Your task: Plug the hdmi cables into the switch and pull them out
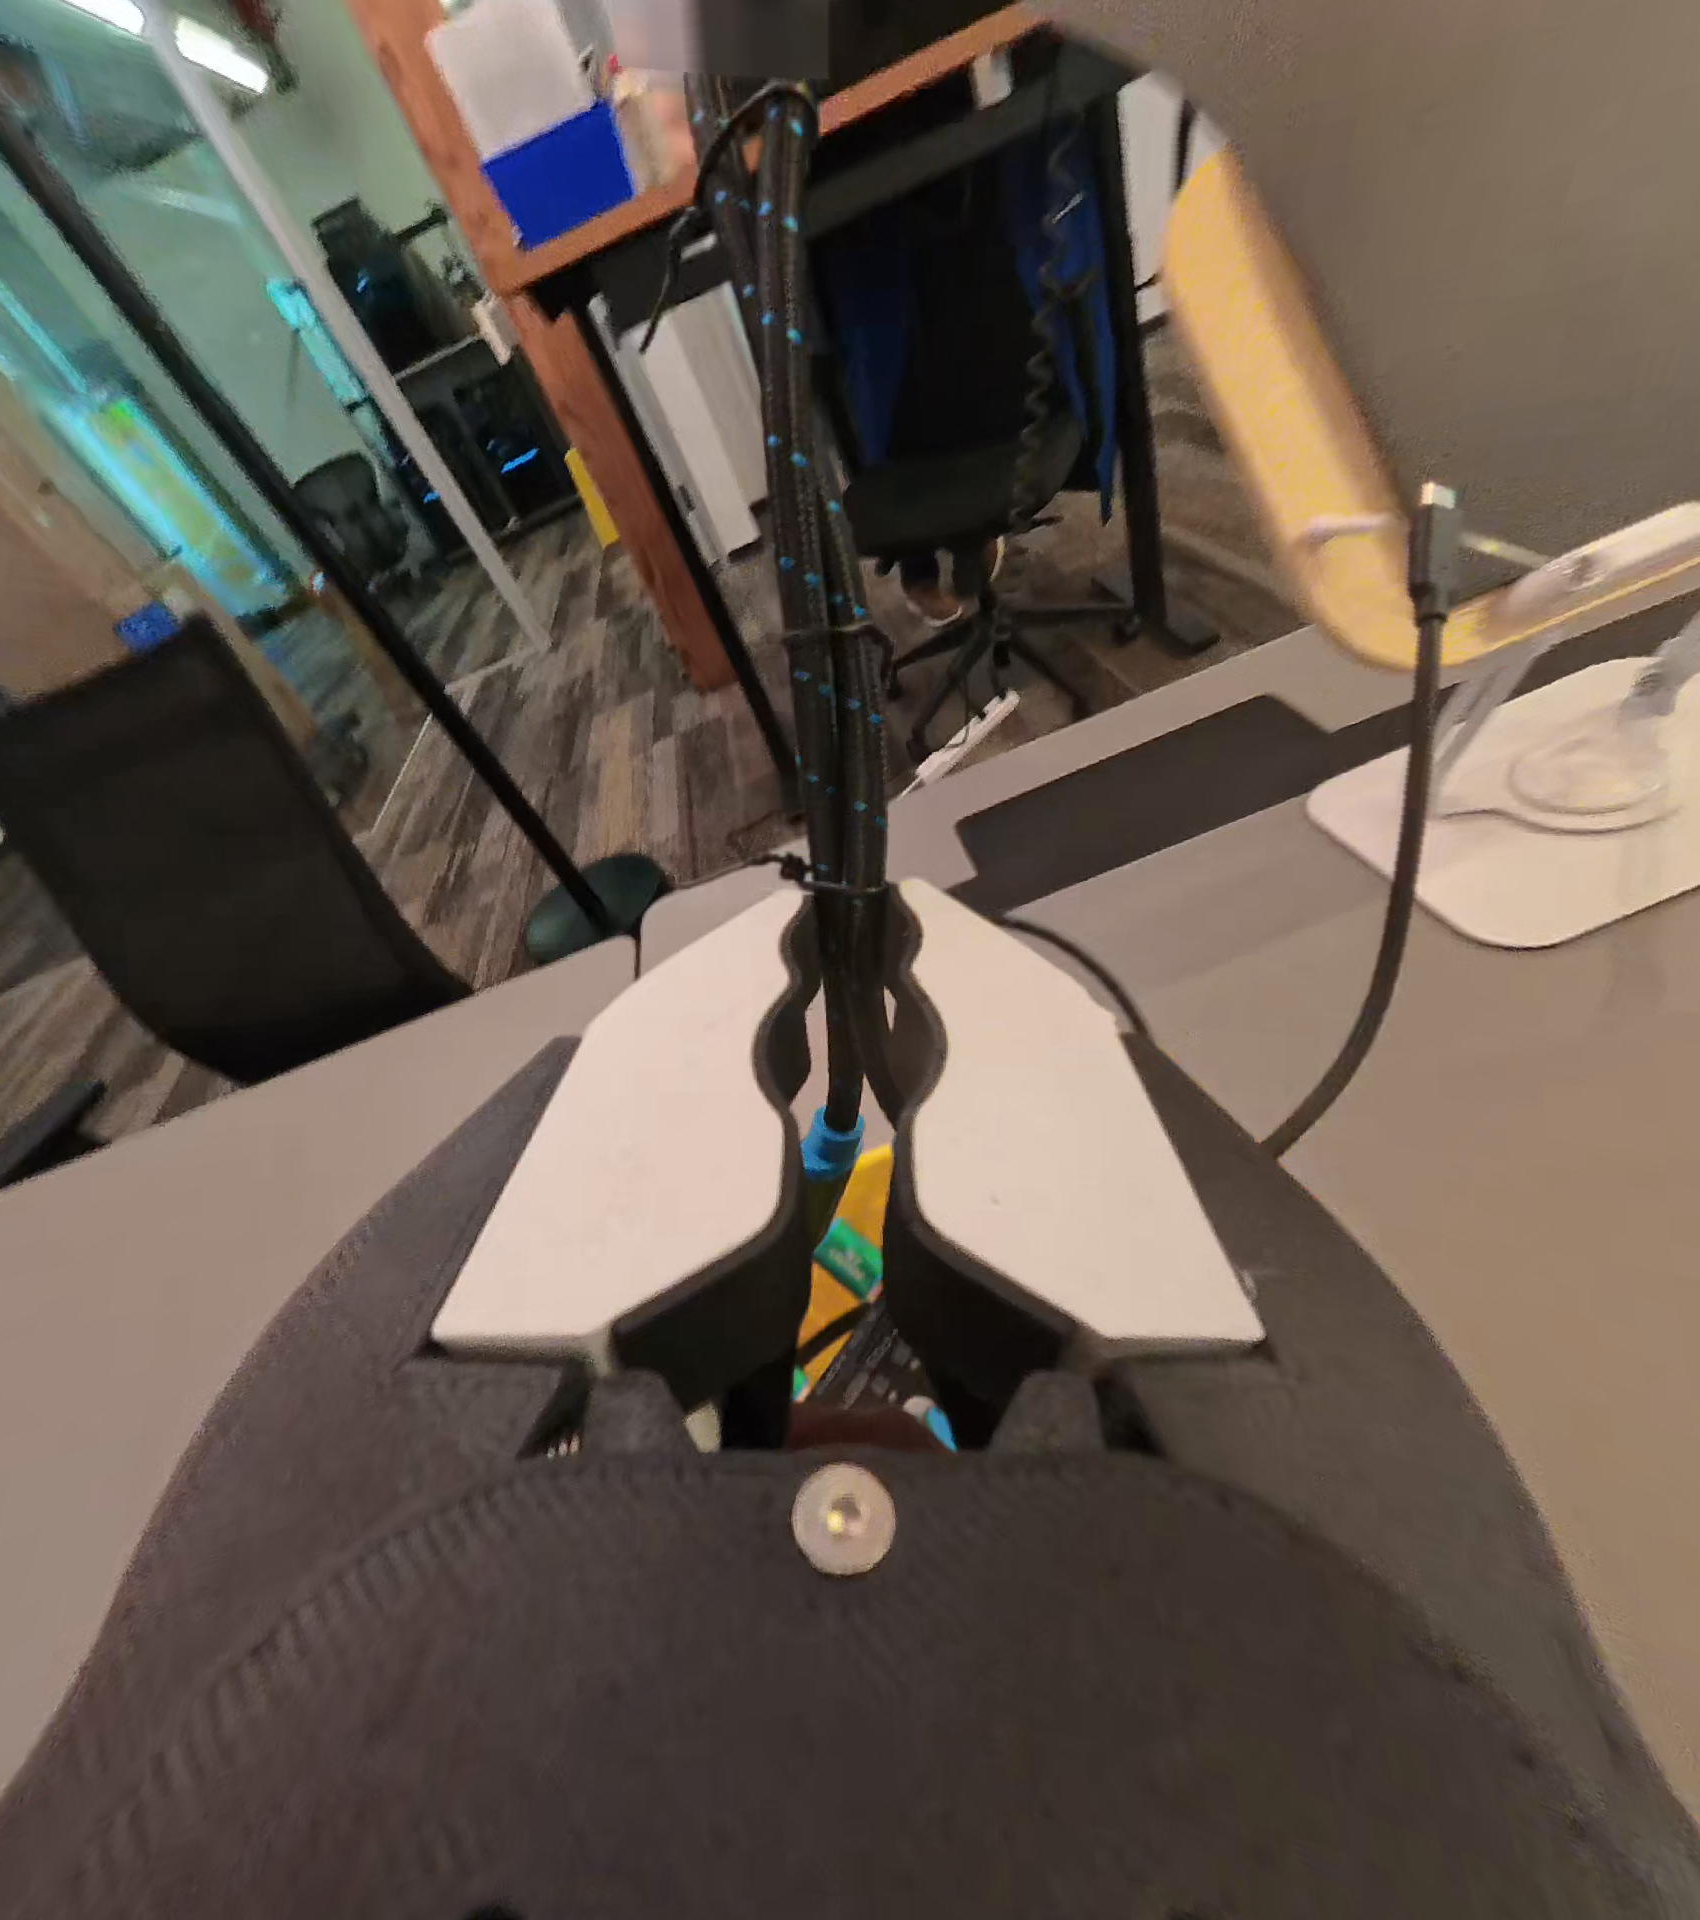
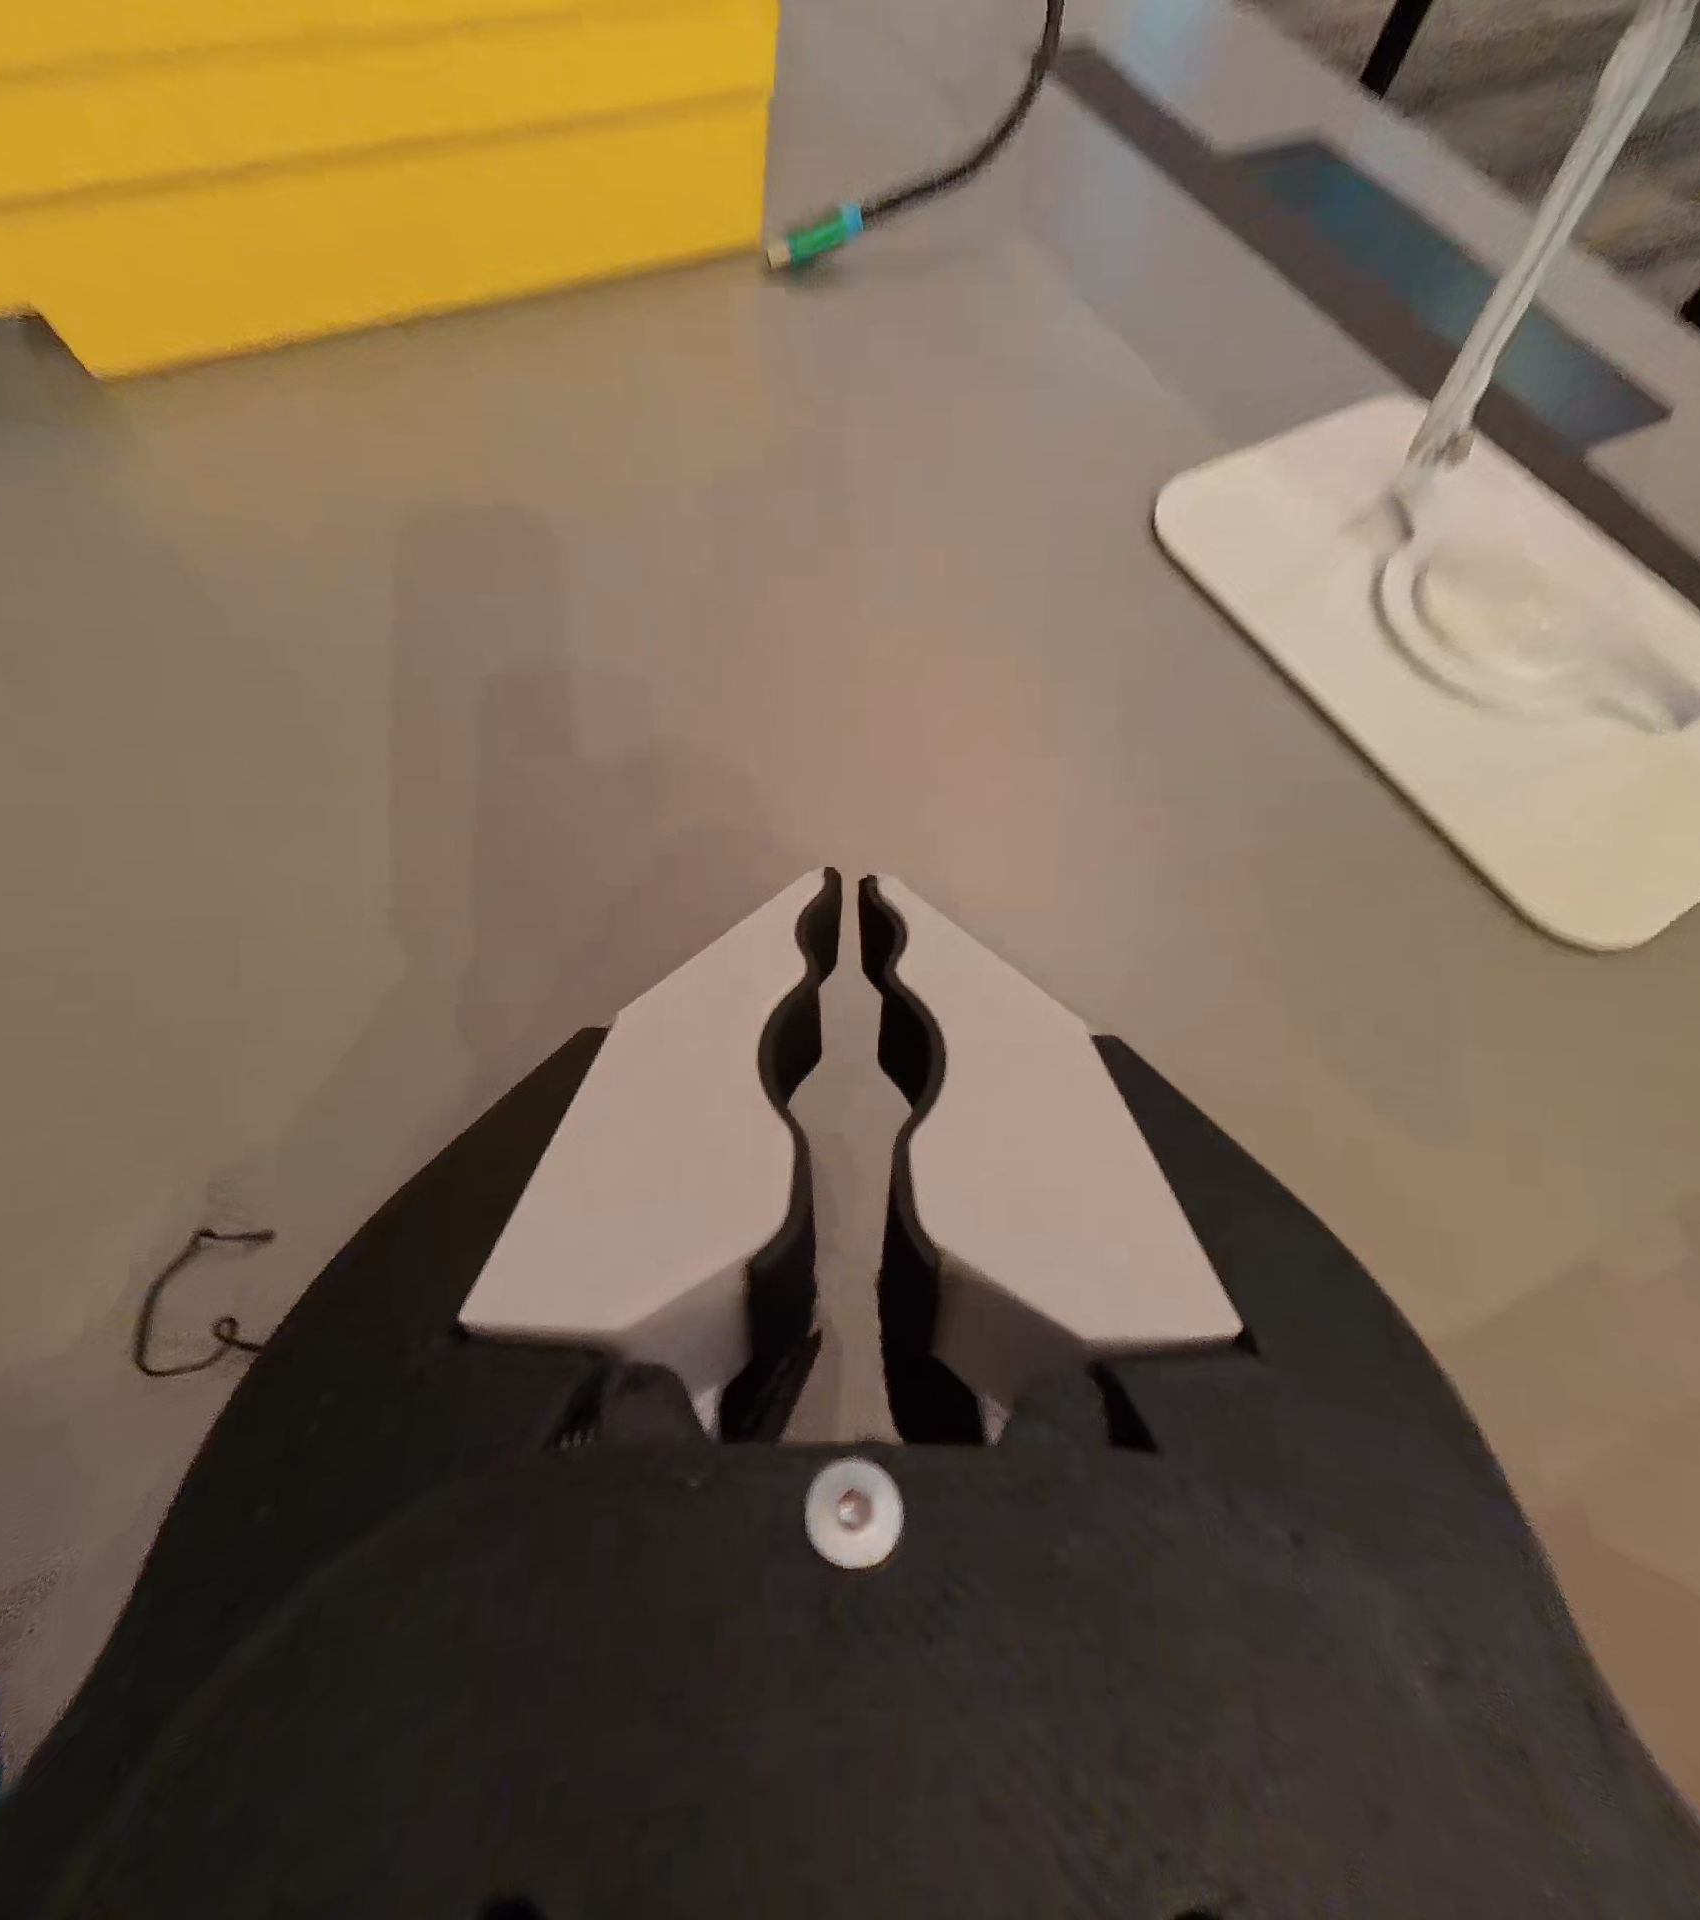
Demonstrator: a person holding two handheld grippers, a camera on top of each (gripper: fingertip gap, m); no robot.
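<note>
The left claw (image 1: 851, 914) is closed narrowly around a bundle of black braided cables with blue flecks (image 1: 815, 582); the bundle runs between the two fingers and rises away from the claw toward the upper part of the left wrist view; a blue strain-relief collar (image 1: 830, 1143) of one cable sits low in the gap between the fingers, with yellow and green parts visible beneath it, too hidden to identify; whether a plug is seated in any port cannot be told. The right claw (image 2: 848, 883) holds nothing; its fingertips stand almost together with only a thin slit between them, above bare grey desk (image 2: 617, 623). A loose cable end with a green and blue collar (image 2: 815, 237) lies flat on the desk just beside the lower right corner of the yellow box (image 2: 337, 177); it is plugged into nothing. A white stand base (image 2: 1448, 748) rests on the desk well to the right of that box. No switch can be clearly identified in either view; it may be the hidden item under the left claw. Judgement: at least one cable is free on the desk and one bundle is in hand, so the moment falls either before insertion or after a pull-out; the frames do not settle which; remaining work cannot be counted.
</note>
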